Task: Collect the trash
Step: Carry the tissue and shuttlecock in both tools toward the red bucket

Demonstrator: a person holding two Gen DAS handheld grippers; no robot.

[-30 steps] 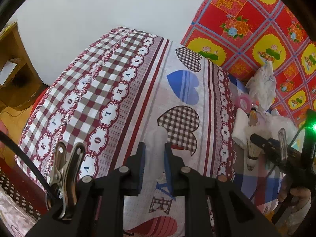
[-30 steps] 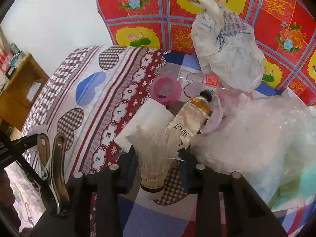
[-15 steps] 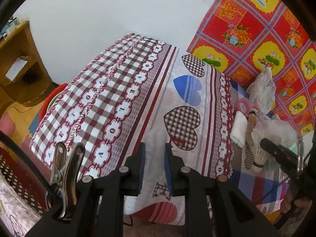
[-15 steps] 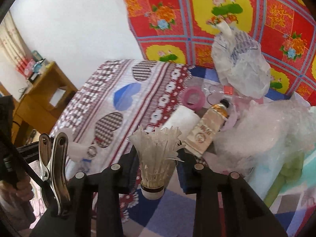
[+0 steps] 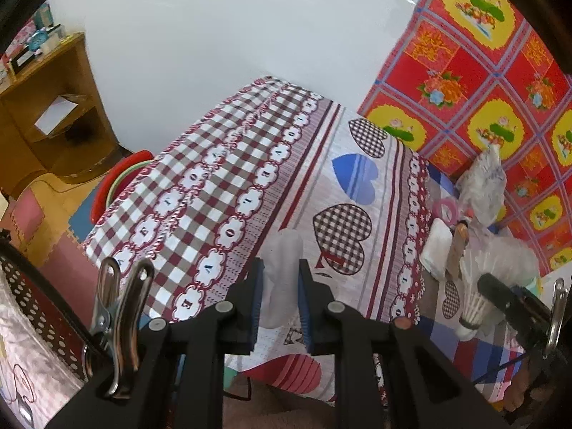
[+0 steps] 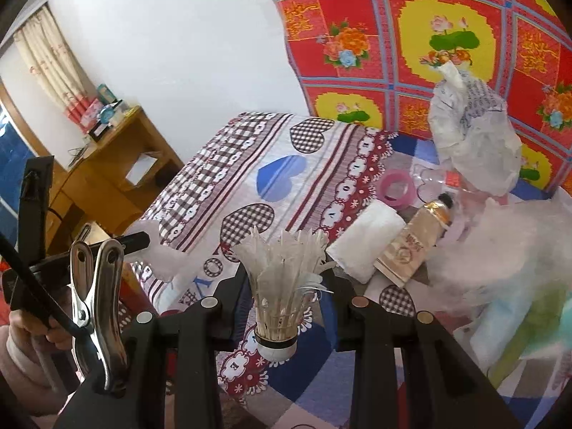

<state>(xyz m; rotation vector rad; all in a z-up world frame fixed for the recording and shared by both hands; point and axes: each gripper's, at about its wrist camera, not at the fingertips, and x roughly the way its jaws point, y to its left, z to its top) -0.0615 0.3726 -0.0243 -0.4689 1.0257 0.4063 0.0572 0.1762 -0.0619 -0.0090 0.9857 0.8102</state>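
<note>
My left gripper (image 5: 280, 279) is shut on a crumpled white plastic scrap (image 5: 282, 268) and holds it above the near edge of the patterned tablecloth (image 5: 221, 178). My right gripper (image 6: 284, 282) is shut on a white feather shuttlecock (image 6: 280, 286), lifted off the cloth; it also shows at the right of the left wrist view (image 5: 472, 304). More trash lies at the far right: a white tissue pack (image 6: 368, 246), a beige tube (image 6: 414, 239), a pink tape ring (image 6: 397, 187), a crumpled white bag (image 6: 475, 143) and clear plastic wrap (image 6: 507, 250).
A red basin (image 5: 118, 178) sits on the floor left of the table. A wooden shelf (image 5: 46, 107) stands by the white wall. A red and yellow floral cloth (image 6: 429, 35) hangs behind the table.
Both grippers have risen and drawn back from the table. The shuttlecock has lifted off the cloth in the right gripper. The plastic scrap stays in the left gripper.
</note>
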